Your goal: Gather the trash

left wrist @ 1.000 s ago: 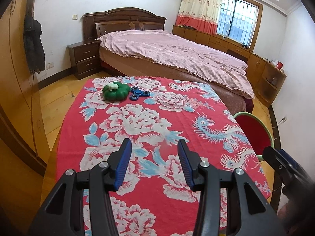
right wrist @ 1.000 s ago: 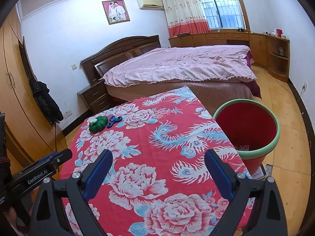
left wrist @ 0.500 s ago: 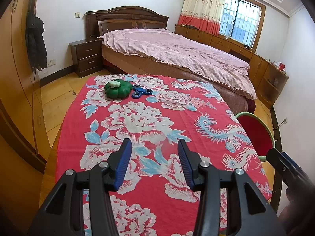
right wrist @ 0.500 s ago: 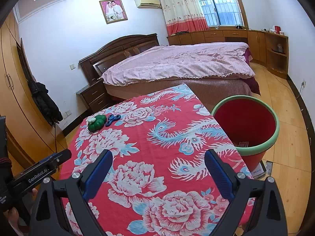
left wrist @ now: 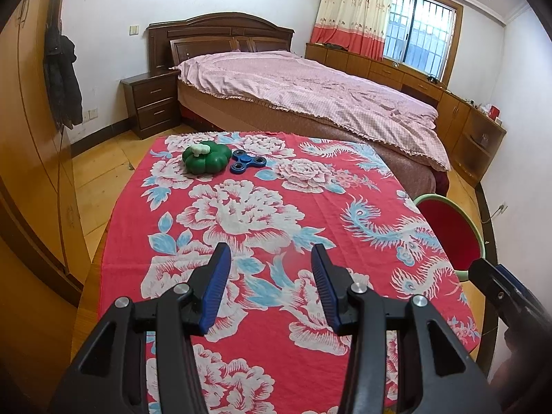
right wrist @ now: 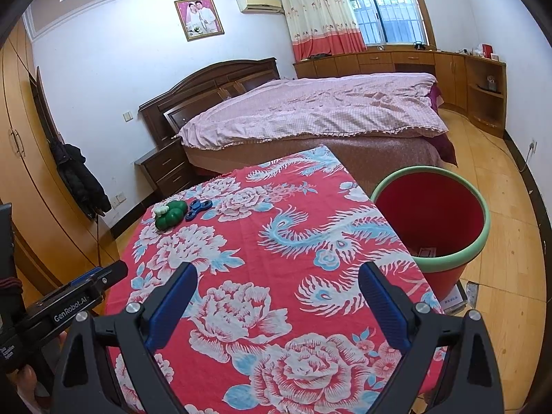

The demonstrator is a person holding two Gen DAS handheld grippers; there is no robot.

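Note:
A green pumpkin-shaped toy (left wrist: 206,158) with a white stem sits at the far end of the table, on the red flowered cloth (left wrist: 262,214). A blue fidget spinner (left wrist: 247,164) lies just right of it. Both also show in the right wrist view: the pumpkin toy (right wrist: 169,216) and the spinner (right wrist: 198,208). My left gripper (left wrist: 270,258) hovers open over the near part of the cloth, nothing between its fingers. My right gripper (right wrist: 277,276) is open wider, also empty, above the cloth. A red bin with a green rim (right wrist: 483,238) stands on the floor at the table's right side.
A bed with a pink cover (left wrist: 310,93) stands beyond the table's far edge, a dark nightstand (left wrist: 151,103) to its left. A wooden wardrobe (left wrist: 27,158) with a hanging dark jacket lines the left. Something small lies in the bin's bottom (right wrist: 427,252).
The views drift slightly; both grippers stay open at the same width, and nothing on the table has moved.

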